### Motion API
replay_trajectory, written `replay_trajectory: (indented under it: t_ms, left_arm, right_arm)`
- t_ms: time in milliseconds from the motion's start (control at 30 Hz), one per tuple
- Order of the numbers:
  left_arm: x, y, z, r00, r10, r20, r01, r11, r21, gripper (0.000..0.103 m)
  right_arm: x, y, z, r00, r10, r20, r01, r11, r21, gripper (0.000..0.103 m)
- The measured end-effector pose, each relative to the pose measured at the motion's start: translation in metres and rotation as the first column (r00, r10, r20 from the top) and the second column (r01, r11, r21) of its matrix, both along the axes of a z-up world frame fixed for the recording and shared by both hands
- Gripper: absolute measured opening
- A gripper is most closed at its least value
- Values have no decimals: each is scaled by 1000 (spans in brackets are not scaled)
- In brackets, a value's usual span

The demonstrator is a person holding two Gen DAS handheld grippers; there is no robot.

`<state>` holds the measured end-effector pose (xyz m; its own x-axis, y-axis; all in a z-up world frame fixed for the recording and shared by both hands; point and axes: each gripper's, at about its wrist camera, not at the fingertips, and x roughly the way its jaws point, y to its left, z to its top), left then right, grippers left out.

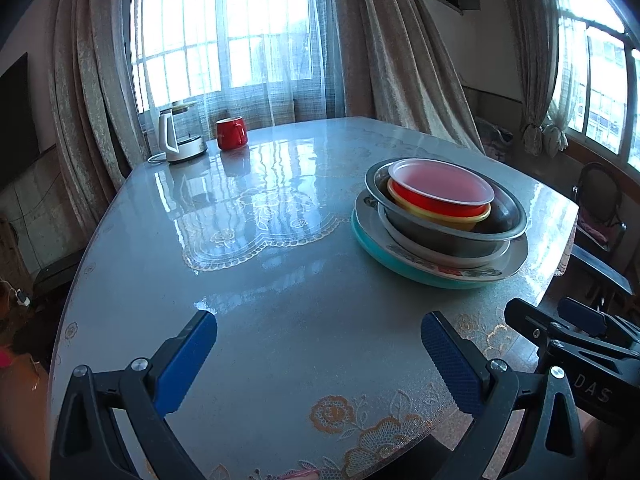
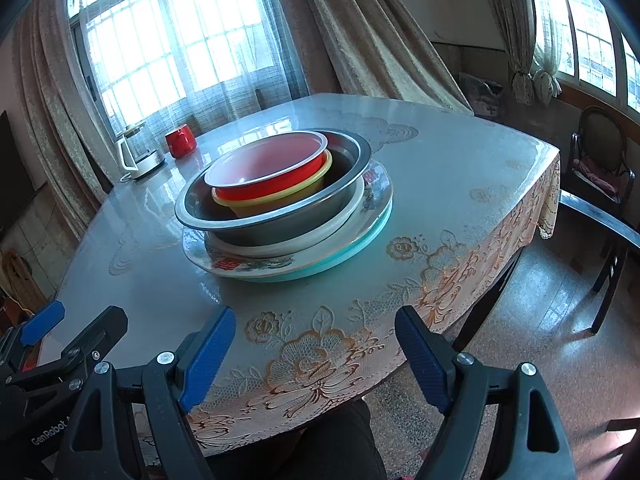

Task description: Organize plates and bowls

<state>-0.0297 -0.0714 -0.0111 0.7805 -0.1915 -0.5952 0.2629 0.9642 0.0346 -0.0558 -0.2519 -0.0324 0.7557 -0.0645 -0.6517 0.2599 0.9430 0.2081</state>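
Blue jaws of the left gripper (image 1: 318,360) fill the bottom of the left wrist view; they stand wide apart with nothing between them, only bare desk (image 1: 256,264) below; the stack of dishes (image 1: 440,224) sits ahead and off to the right of these jaws, well apart from them; part of the other gripper pokes in at the right edge, on the stack's side.

Blue jaws of the right gripper (image 2: 316,354) come first in the right wrist view too; they are let go and hold nothing, over the near edge of the desk; the stack lies almost straight ahead, a bit to the left; a red bowl (image 2: 266,168) sits on top, in a yellow bowl (image 2: 280,196), in a metal bowl (image 2: 276,216), on a white plate (image 2: 280,246), a flowered plate (image 2: 240,266) and a teal plate (image 2: 340,258); the stack is round, so no side looks better than another.

I think the right hand is nearer and lined up better; it would just go forward to the red bowl's rim.
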Motion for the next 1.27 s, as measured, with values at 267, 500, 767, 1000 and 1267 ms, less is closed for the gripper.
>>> replay_trajectory:
  t_ms: [267,500,767,1000,1267]
  left_arm:
    - [1,0,0,1000,-16,-13,16,1000,-11,103]
    - [-1,-5,1,999,-34,-14,34,999,0,103]
    - [0,-8,1,1000,-17,-7,17,1000,9,103]
    - [10,-10,-4,999,-20,-51,21,1000,10,103]
    - [24,-20,-7,997,-21,-76,23,999,31,103]
  right_arm:
    - [0,-1,0,1000,-2,2,2,1000,5,83]
    - [0,-2,-1,1000,-2,-1,2,1000,10,83]
    - [1,-5,-3,1000,-4,-5,4,1000,20,83]
    - [4,-12,-6,1000,-14,-8,14,999,34,83]
    - [10,-39,-1,997,-71,12,70,995,65,83]
